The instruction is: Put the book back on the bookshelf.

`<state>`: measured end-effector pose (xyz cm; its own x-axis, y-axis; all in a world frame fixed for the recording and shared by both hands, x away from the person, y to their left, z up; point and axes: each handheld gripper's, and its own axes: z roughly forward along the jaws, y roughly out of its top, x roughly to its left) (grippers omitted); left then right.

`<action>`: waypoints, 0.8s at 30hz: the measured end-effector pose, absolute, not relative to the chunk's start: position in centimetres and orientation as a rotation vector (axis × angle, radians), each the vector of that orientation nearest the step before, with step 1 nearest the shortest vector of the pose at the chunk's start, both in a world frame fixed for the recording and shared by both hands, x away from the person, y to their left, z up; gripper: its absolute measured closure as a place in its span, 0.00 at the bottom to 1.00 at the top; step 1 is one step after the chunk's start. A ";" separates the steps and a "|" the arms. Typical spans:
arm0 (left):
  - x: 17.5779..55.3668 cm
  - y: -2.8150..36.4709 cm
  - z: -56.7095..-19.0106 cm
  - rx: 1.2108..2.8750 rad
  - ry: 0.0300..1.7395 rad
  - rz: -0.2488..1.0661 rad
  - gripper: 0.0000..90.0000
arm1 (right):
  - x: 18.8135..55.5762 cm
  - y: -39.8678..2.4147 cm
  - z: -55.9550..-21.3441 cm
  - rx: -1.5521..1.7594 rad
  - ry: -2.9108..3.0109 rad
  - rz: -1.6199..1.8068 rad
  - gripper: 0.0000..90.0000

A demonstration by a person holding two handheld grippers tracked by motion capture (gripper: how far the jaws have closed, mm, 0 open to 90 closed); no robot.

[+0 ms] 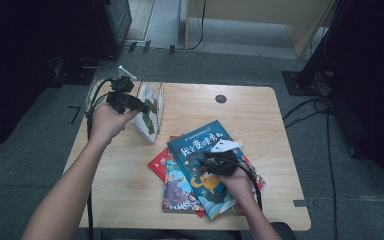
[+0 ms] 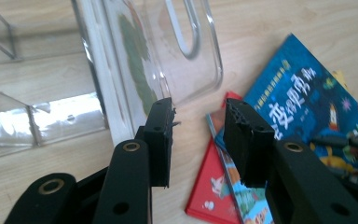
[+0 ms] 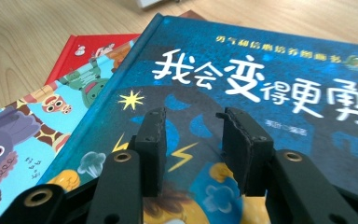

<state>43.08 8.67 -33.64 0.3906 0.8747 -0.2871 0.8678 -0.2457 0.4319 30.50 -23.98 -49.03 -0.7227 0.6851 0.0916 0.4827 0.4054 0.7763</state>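
Right gripper [image 3: 193,140], jaws spread and empty, hovers directly above the blue hardcover picture book [image 3: 261,93] topping the stack; left gripper [image 2: 198,140], likewise spread, sits beside the clear plastic book stand [image 2: 135,56].

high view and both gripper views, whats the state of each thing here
left hand-held gripper: jaws apart, nothing between them, beside the rack
right hand-held gripper: jaws apart, nothing between them, over the blue book
blue book: closed, flat, top of the pile
cartoon book: closed, flat, under the blue one
red book: closed, bottom, mostly covered
clear rack: upright, a book standing in it
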 end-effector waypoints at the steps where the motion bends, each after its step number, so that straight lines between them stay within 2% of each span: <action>1: 43.1 8.7 -33.6 2.128 1.488 0.017 0.70 | 30.5 -24.0 -49.0 1.028 2.422 1.216 0.67; 15: 38.8 9.8 -36.9 2.134 1.385 -0.023 0.69 | 28.5 -27.8 -48.4 1.081 2.322 1.270 0.75; 24: 37.0 9.5 -39.9 2.164 1.285 -0.065 0.63 | 26.6 -30.7 -48.8 1.138 2.269 1.256 0.81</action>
